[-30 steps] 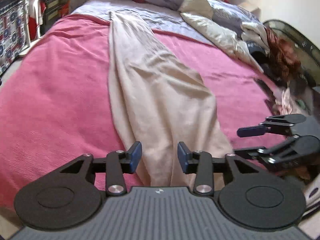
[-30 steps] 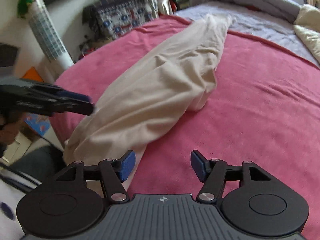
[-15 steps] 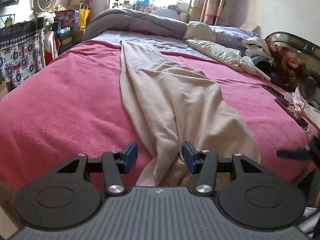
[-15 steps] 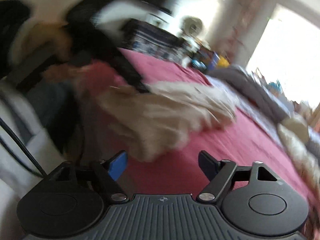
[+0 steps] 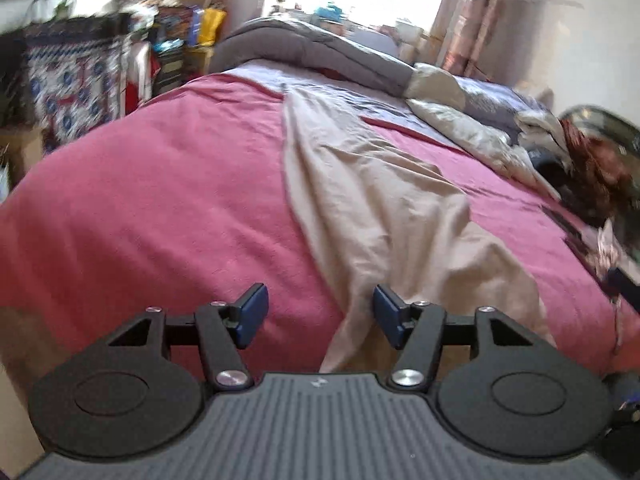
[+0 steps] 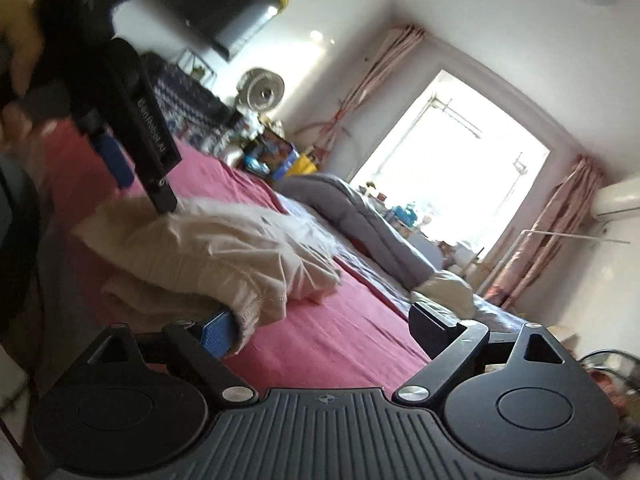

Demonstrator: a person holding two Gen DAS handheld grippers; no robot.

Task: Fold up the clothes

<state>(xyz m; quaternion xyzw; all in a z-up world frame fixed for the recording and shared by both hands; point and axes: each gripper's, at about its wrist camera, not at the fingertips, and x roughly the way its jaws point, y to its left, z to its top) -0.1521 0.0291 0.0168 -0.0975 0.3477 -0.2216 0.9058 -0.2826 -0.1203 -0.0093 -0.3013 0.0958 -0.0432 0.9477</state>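
The left gripper (image 5: 316,314) stood with its jaws spread and nothing between them, hovering just above the near edge of the bed. Its right blue pad (image 5: 387,312) sat just beside the hanging end of the beige garment (image 5: 384,208), though whether it touched the cloth could not be told. The garment lay stretched lengthwise across the pink blanket (image 5: 160,200), running from the near edge up toward the grey duvet (image 5: 312,52) bunched at the far end. To the right of the garment lay a cream pillow (image 5: 460,136) and a heap of mixed clothes (image 5: 588,168).

The right gripper (image 6: 320,330) was tilted steeply and also spread wide, empty. Its left blue pad (image 6: 216,332) pressed against or lay just next to the hem of the beige garment (image 6: 208,256), which bunched up in folds there on the pink blanket (image 6: 340,340). Above it, the left gripper (image 6: 138,176) showed, held in a hand (image 6: 18,60), its tip down at the garment's top. Behind were a bright window (image 6: 460,160) and a fan (image 6: 262,90).
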